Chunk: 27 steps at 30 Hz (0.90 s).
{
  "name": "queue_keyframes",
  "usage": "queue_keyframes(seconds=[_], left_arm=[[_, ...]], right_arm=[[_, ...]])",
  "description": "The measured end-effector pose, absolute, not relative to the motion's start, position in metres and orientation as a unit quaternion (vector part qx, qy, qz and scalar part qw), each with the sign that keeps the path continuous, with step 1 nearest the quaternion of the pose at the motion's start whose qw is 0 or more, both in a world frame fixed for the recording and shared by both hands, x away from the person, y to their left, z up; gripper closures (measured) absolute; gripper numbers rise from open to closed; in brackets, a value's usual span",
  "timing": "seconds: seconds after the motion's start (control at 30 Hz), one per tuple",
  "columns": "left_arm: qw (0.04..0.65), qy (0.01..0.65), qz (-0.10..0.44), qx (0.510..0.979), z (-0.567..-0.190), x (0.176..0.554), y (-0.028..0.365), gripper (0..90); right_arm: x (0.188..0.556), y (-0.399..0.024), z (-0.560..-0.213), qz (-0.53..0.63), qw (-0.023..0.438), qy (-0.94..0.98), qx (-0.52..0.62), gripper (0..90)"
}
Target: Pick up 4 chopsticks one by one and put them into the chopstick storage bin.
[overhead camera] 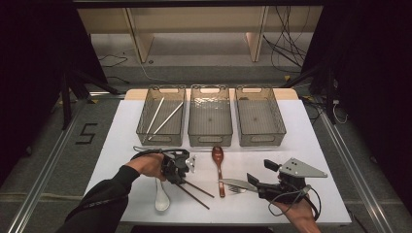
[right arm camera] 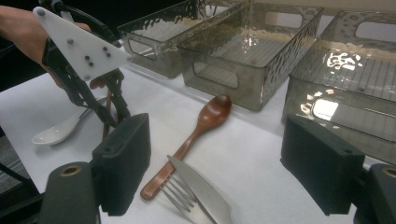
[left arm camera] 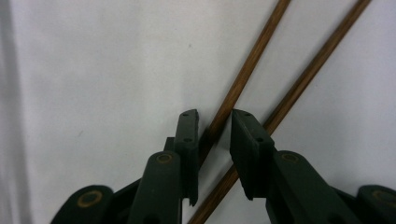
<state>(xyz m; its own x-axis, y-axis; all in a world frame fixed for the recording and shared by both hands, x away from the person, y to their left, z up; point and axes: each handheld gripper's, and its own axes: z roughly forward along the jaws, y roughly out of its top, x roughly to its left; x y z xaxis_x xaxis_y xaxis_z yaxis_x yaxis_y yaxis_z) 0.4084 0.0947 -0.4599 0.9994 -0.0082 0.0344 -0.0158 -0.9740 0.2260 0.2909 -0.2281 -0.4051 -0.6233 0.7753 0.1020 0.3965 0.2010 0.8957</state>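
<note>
Matt brown wooden chopsticks (left arm camera: pixel 243 79) lie on smooth white paper-like table cover (left arm camera: pixel 102 70); wooden spoon (right arm camera: pixel 198 126) glossy.

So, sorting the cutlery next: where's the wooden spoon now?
In the high view the wooden spoon lies mid-table before the middle bin, between the brown chopsticks and the knife.

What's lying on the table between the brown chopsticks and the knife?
The brown wooden spoon lies between the chopsticks and the knife, bowl toward the bins; the high view shows it.
</note>
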Motion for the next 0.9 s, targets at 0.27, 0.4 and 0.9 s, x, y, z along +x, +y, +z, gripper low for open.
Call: queue_keyframes(seconds=[0.27, 0.4, 0.9], left_arm=[[0.117, -0.022, 0.022, 0.993, -0.4599, 0.4079, 0.0947, 79.7], [0.121, -0.023, 0.019, 0.992, -0.4605, 0.4082, 0.0952, 80.4], [0.126, -0.033, 0.018, 0.991, -0.4602, 0.4093, 0.0965, 84.1]], right_arm=[[0.2909, -0.2281, -0.405, 0.497, 0.19, 0.751, 0.39, 25.1], [0.291, -0.2281, -0.4051, 0.497, 0.19, 0.751, 0.39, 25.1], [0.2909, -0.2282, -0.4049, 0.497, 0.191, 0.752, 0.389, 25.1]])
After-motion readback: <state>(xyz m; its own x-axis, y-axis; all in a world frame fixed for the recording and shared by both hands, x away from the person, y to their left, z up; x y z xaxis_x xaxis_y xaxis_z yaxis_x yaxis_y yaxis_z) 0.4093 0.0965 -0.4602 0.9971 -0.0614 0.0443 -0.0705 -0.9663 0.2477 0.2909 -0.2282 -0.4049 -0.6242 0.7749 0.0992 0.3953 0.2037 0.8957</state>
